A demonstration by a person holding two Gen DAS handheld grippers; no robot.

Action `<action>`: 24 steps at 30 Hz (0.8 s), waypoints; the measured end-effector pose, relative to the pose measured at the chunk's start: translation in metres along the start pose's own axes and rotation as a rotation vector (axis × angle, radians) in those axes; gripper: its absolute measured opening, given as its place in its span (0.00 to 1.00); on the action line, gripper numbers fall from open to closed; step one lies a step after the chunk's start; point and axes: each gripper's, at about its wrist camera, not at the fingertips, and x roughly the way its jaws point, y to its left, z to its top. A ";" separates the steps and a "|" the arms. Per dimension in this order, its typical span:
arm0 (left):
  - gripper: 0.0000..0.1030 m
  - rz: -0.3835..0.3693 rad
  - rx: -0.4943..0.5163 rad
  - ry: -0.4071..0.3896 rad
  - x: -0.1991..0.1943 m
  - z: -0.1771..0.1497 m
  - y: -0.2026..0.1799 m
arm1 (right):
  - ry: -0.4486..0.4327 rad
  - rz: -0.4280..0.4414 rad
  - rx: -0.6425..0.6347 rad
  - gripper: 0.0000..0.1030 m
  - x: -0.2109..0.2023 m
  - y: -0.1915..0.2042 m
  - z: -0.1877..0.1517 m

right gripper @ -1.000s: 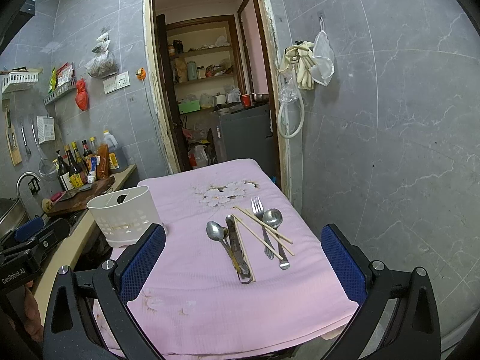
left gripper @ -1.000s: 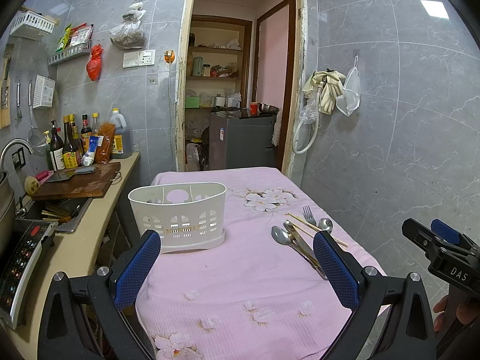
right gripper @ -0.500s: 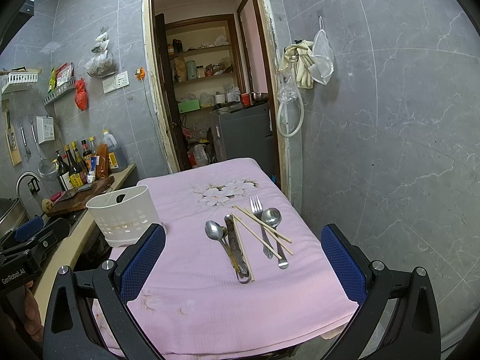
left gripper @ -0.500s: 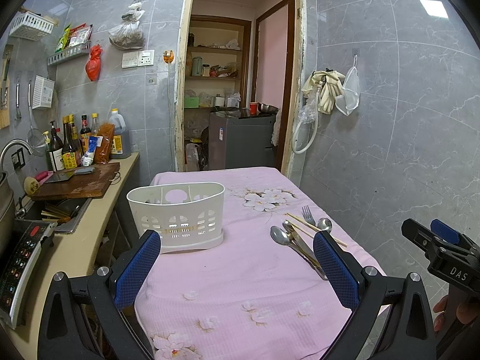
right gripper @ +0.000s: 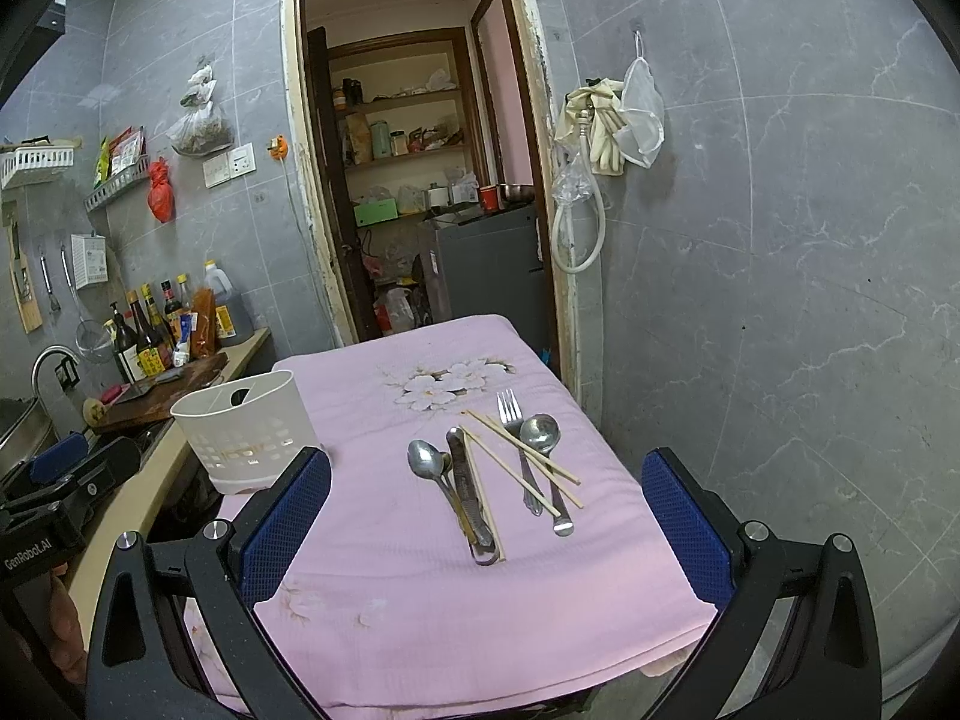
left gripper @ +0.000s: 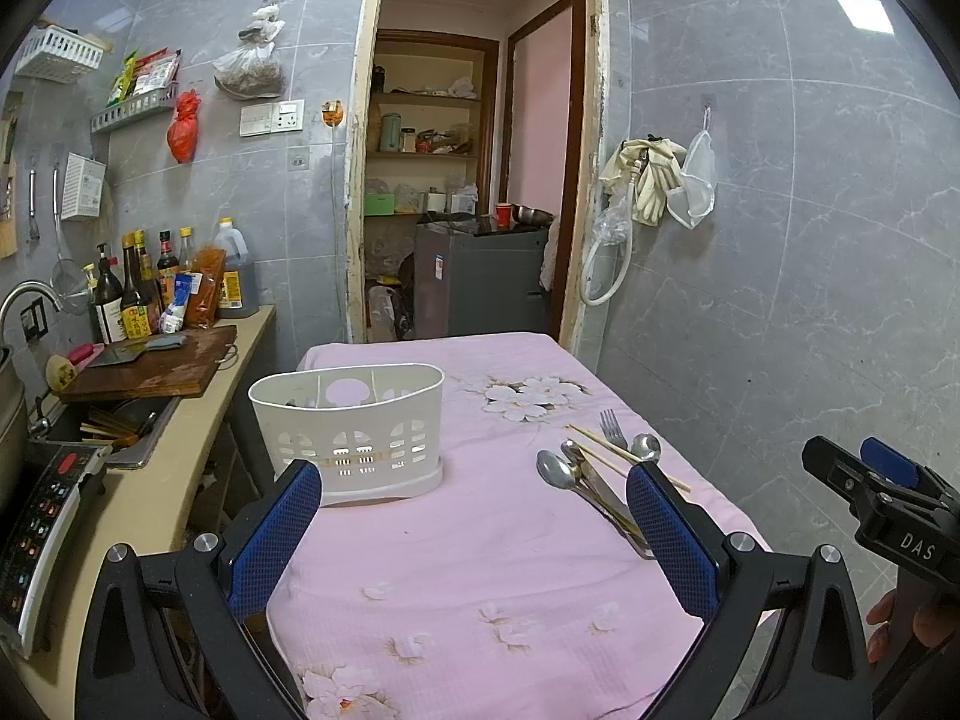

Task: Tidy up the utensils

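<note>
A white slotted utensil holder (left gripper: 348, 426) stands on the left side of the pink tablecloth (left gripper: 480, 546); it also shows in the right wrist view (right gripper: 243, 429). Loose utensils lie on the right side: a spoon (right gripper: 427, 463), a knife (right gripper: 465, 486), wooden chopsticks (right gripper: 519, 459), a fork (right gripper: 513, 420) and a second spoon (right gripper: 540, 435). They also show in the left wrist view (left gripper: 591, 474). My left gripper (left gripper: 474, 531) is open and empty, held above the near table edge. My right gripper (right gripper: 486, 525) is open and empty, just short of the utensils.
A kitchen counter (left gripper: 138, 480) runs along the left with a cutting board (left gripper: 153, 363), bottles (left gripper: 138, 294) and an induction cooker (left gripper: 36, 516). A grey tiled wall (right gripper: 780, 300) stands close on the right. An open doorway (left gripper: 474, 180) lies behind the table.
Both views have shifted very slightly; the holder and utensils lie where they were. Both grippers stay open.
</note>
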 end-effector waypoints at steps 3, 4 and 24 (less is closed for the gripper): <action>0.99 0.001 0.000 0.000 0.000 0.000 0.000 | 0.001 0.001 0.000 0.99 0.000 0.000 0.000; 0.99 0.001 0.000 -0.001 0.000 0.001 -0.001 | 0.003 0.002 0.001 0.99 0.001 -0.001 0.000; 0.99 -0.004 0.021 0.053 0.013 0.000 -0.006 | 0.028 0.005 0.013 0.99 0.005 -0.003 -0.005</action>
